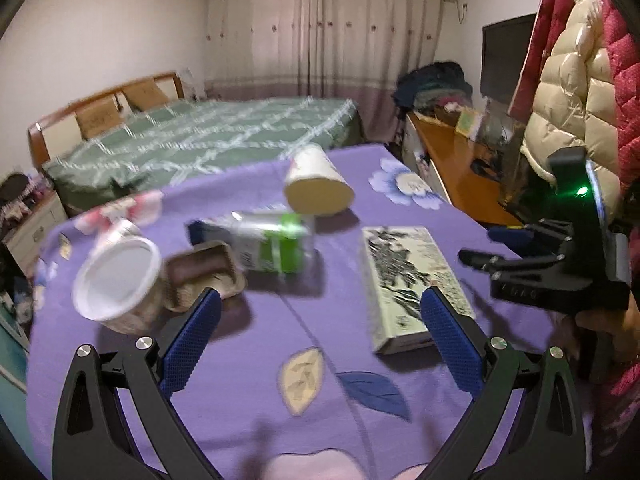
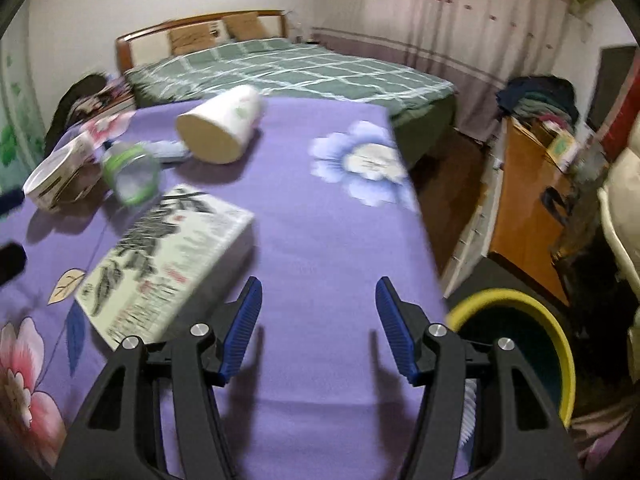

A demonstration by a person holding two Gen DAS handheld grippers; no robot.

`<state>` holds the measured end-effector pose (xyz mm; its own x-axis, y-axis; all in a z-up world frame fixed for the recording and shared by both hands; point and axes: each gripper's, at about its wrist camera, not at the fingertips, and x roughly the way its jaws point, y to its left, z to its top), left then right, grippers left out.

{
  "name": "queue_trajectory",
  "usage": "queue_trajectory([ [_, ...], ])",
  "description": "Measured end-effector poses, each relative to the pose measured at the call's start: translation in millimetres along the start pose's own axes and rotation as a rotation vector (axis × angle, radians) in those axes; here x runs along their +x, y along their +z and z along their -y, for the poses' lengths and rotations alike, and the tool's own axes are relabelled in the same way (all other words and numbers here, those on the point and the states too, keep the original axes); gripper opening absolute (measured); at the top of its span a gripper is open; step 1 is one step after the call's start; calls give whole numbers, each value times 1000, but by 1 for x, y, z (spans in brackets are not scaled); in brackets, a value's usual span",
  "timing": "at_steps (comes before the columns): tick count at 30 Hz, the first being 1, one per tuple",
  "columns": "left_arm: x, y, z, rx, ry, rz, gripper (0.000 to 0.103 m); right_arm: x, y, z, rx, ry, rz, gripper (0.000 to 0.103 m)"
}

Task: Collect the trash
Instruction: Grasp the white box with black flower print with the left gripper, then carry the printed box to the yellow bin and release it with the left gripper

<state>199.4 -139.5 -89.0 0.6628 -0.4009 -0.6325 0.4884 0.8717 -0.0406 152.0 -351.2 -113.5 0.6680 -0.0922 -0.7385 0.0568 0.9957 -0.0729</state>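
Note:
On the purple flowered tablecloth [image 1: 248, 360] lie a white paper bowl on its side [image 1: 116, 276], a brown pulp tray [image 1: 204, 276], a crushed clear bottle with a green label [image 1: 260, 244] and a tipped paper cup [image 1: 316, 184]. A book [image 1: 412, 284] lies to the right. My left gripper [image 1: 320, 320] is open and empty, just short of the trash. My right gripper [image 2: 318, 320] is open and empty above bare cloth [image 2: 320, 220]; it also shows in the left wrist view [image 1: 480, 260]. The right wrist view shows the cup [image 2: 220, 128], bottle [image 2: 132, 176], bowl [image 2: 56, 184] and book [image 2: 168, 256].
A yellow-rimmed bin [image 2: 520, 344] stands on the floor off the table's right edge. A bed with a green checked cover [image 1: 200, 140] lies behind the table. An orange desk [image 1: 460, 168] and hanging coats [image 1: 580, 100] are at the right.

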Motion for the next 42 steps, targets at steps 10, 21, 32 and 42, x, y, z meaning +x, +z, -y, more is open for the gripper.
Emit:
queue_trajectory([
  [10,55,15,59,-16,-14,-130,98,-36,-33,72,181,-38,48,56],
  [21,115,25,75,-63,139,-260,98,-54,-58,106,264,-28,82,56],
  [32,120,26,81,-57,93,-268,71,-74,-79,118,302,-43,100,56],
  [42,100,43,155,63,-30,-211,71,-102,-114,154,382,-118,108,56],
])
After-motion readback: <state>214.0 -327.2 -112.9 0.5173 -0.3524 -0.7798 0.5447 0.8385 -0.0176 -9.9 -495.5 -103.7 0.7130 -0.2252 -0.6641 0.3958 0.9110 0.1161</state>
